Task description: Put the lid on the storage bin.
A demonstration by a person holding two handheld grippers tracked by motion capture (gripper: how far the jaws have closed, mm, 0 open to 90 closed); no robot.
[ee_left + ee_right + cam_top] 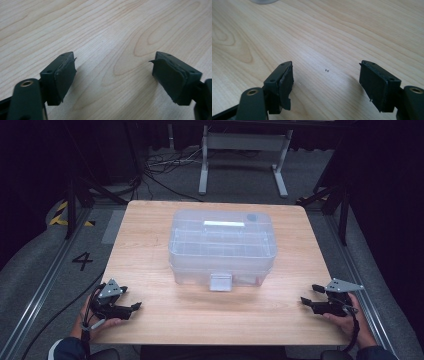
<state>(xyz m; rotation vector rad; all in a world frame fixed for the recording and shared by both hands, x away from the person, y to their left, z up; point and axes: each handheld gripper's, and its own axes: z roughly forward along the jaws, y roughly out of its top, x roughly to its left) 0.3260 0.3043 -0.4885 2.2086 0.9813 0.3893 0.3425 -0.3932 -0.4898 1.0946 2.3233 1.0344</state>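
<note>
A clear plastic box with its lid on stands in the middle of the wooden table, a small latch at its front. My left gripper rests low at the table's near left corner, apart from the box. Its jaws stand open over bare wood in the left gripper view, nothing between them. My right gripper sits at the near right, also apart from the box. Its jaws are open over bare wood. Both grippers point inward toward the table's middle.
Beyond the table's far edge stands a grey metal frame, with cables on the carpet. A "4" marking lies on the floor at the left. The pale rim of something shows at the top of the right gripper view.
</note>
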